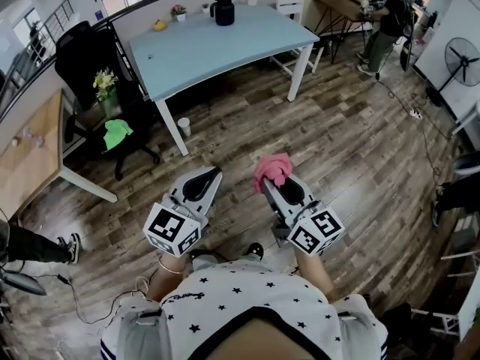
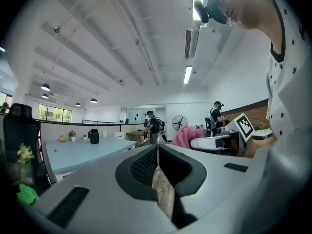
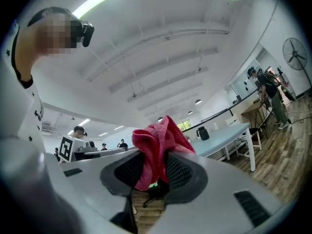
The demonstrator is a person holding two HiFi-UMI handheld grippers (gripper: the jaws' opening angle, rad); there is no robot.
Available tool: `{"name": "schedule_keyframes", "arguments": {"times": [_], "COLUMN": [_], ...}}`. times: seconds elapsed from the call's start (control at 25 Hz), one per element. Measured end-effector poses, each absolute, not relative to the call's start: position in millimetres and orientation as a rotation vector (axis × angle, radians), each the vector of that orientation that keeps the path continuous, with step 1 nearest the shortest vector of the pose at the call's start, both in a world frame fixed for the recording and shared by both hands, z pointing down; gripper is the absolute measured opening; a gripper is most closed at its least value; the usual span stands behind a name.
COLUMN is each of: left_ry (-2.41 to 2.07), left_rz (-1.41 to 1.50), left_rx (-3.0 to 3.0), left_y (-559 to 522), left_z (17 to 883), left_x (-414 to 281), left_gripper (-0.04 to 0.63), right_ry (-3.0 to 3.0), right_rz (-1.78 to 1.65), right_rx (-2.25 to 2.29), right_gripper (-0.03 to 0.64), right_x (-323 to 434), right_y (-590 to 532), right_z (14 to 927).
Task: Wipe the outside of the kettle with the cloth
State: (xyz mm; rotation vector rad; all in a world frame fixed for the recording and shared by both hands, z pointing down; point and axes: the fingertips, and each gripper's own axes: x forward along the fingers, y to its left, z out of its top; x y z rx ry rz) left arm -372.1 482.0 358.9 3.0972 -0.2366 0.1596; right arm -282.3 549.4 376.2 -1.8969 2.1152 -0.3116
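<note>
The dark kettle (image 1: pixel 223 10) stands at the far edge of a pale blue table (image 1: pixel 217 43), well away from both grippers; it shows small as the kettle (image 2: pixel 94 136) and the kettle (image 3: pixel 202 133) in the gripper views. My right gripper (image 1: pixel 271 175) is shut on a bunched pink cloth (image 1: pixel 271 168), which sticks up between its jaws as the cloth (image 3: pixel 158 147). My left gripper (image 1: pixel 212 174) is shut and holds nothing; its jaws meet along a thin line (image 2: pixel 157 152). Both are held at waist height over the wooden floor, pointing toward the table.
A black office chair (image 1: pixel 94 66) with a green rag (image 1: pixel 117 133) and yellow flowers (image 1: pixel 104 81) stands left of the table. A white cup (image 1: pixel 184 126) sits on the floor by a table leg. A person (image 1: pixel 386 21) stands far right; a fan (image 1: pixel 462 58) is at the right edge.
</note>
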Motion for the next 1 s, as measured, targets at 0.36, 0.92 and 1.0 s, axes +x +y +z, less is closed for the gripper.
{"name": "schedule_keyframes", "arguments": {"times": [0.36, 0.92, 1.0], "left_ry": [-0.338, -0.308, -0.294], "left_rz": [0.173, 0.156, 0.149], "left_rx": [3.097, 3.107, 3.106], "left_y": [497, 479, 470], "left_z": [357, 358, 360], "left_x": [-345, -307, -301], "left_gripper": [0.032, 0.032, 0.032], "right_ry": [2.168, 2.142, 2.138], "right_rz": [-0.316, -0.328, -0.327], "right_rx": [-1.804, -1.802, -1.807], "right_gripper": [0.126, 0.127, 0.127], "right_x": [-251, -220, -215], "right_y": [556, 544, 536], "right_z": [374, 377, 376]}}
